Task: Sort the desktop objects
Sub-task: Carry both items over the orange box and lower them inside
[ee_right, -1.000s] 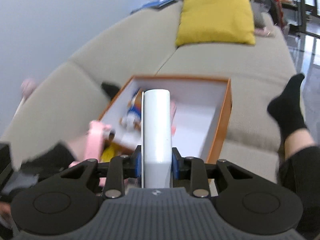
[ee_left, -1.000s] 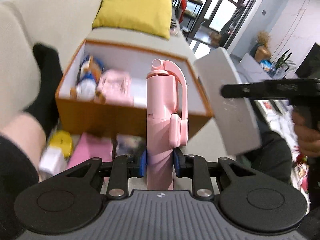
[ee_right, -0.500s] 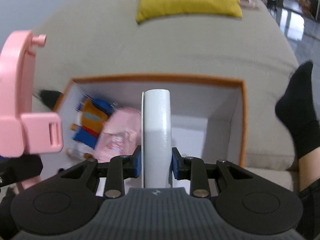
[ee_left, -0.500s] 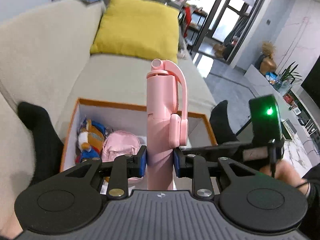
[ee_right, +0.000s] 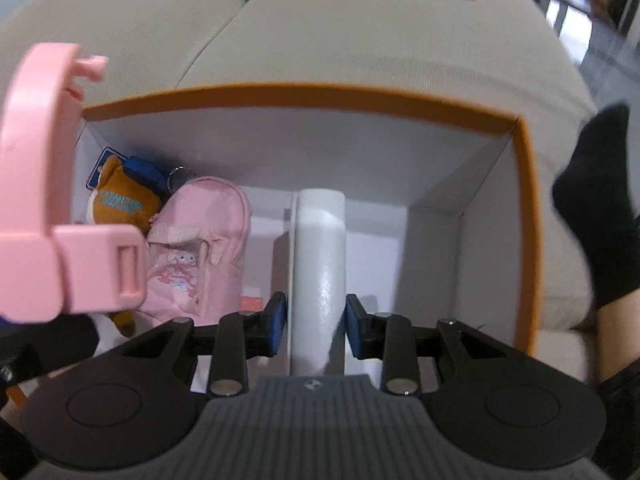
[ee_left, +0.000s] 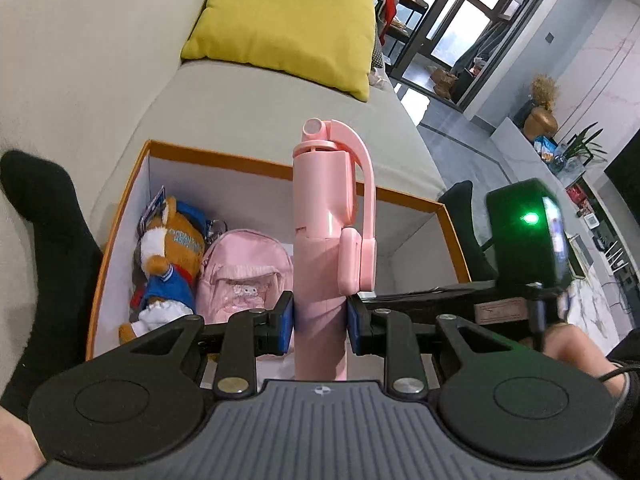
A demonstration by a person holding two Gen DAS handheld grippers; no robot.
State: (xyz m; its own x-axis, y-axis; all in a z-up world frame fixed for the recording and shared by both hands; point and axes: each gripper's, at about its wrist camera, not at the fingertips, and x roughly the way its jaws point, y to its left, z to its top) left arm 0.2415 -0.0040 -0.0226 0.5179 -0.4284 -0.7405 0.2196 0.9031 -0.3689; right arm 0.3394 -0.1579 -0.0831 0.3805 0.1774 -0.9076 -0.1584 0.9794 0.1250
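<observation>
My left gripper [ee_left: 320, 326] is shut on a pink selfie stick [ee_left: 328, 220] and holds it upright above the orange-rimmed box [ee_left: 224, 158]. The stick also shows at the left of the right wrist view [ee_right: 52, 208]. My right gripper [ee_right: 316, 326] is shut on a white flat box [ee_right: 318, 264] and holds it over the orange box [ee_right: 304, 98]. Inside the box lie a plush toy [ee_left: 168, 256] and a pink mini backpack [ee_left: 248, 272], also seen in the right wrist view: plush toy [ee_right: 120, 200], backpack [ee_right: 200, 240].
The box sits on a beige sofa [ee_left: 260, 100] with a yellow cushion [ee_left: 292, 20] behind it. The person's black-socked feet flank the box [ee_left: 52, 220] [ee_right: 600, 208]. The right half of the box floor [ee_right: 432, 248] is bare.
Both grippers have moved closer over the orange box with their objects still held. The white box now reaches down into the box interior.
</observation>
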